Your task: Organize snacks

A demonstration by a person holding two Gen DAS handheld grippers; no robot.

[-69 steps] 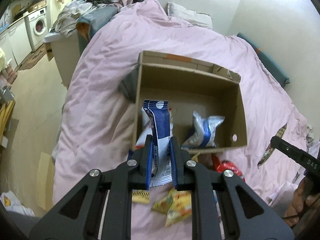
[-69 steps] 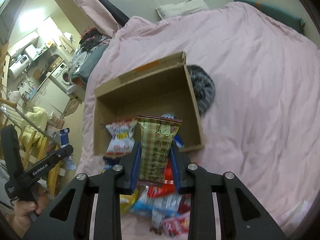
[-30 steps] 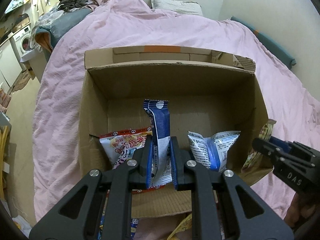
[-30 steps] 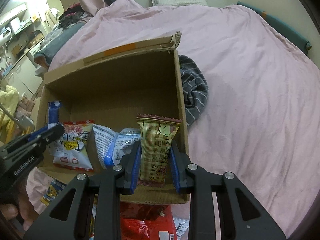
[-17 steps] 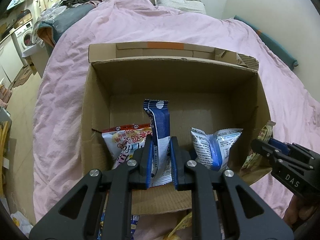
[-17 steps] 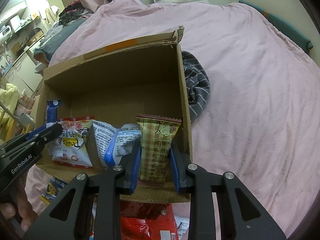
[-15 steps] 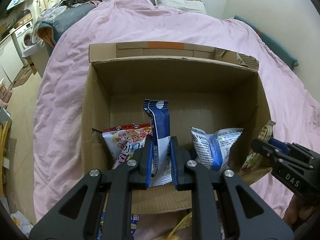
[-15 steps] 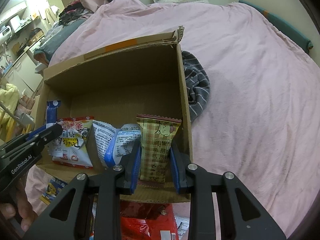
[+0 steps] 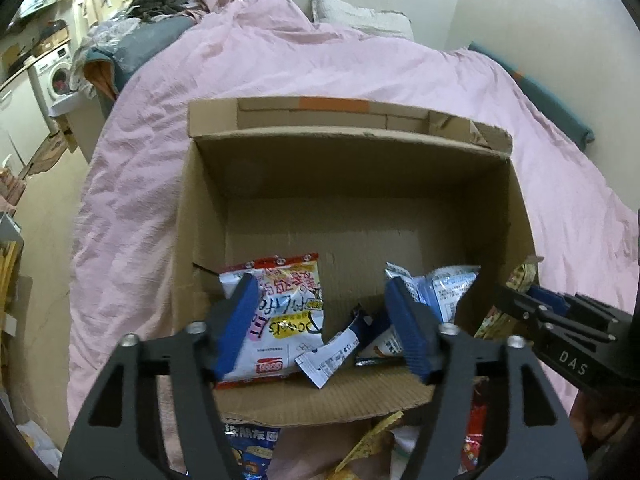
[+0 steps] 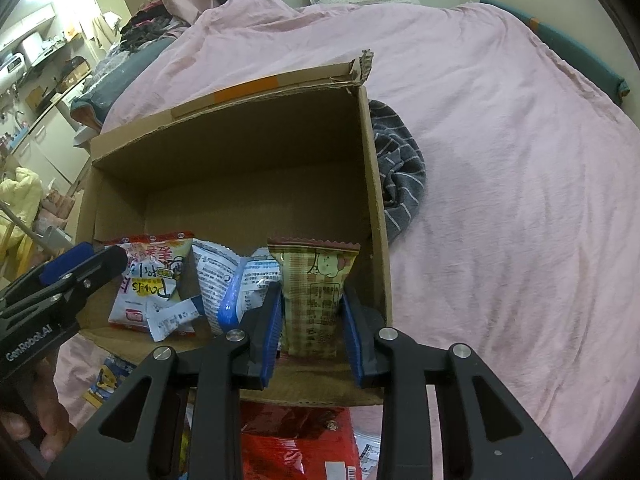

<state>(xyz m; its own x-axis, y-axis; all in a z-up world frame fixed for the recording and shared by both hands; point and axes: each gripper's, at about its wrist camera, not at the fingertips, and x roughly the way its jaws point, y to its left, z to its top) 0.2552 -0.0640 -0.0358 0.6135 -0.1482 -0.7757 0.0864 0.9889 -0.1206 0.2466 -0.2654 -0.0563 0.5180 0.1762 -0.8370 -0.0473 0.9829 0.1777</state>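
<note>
An open cardboard box (image 9: 360, 184) lies on a pink bed. My left gripper (image 9: 320, 320) is open over its front edge; the blue and white packet (image 9: 336, 354) lies in the box below it, between a white and red snack bag (image 9: 286, 304) and a blue and white bag (image 9: 444, 292). My right gripper (image 10: 310, 320) stands at the box's right end (image 10: 376, 200), its jaws slightly apart around an upright beige checked packet (image 10: 316, 292), barely touching it. The dropped packet also shows in the right wrist view (image 10: 172, 318).
More snack packets lie on the bed in front of the box: a red bag (image 10: 296, 440), a blue and yellow one (image 9: 252, 448). A striped grey cloth (image 10: 396, 184) lies right of the box. Pink duvet (image 10: 520, 200) surrounds everything; a washing machine (image 9: 60, 76) stands far left.
My left gripper opened and the blue and white packet fell flat into the box. My right gripper's jaws loosened around the beige packet, which stands in the box's right corner.
</note>
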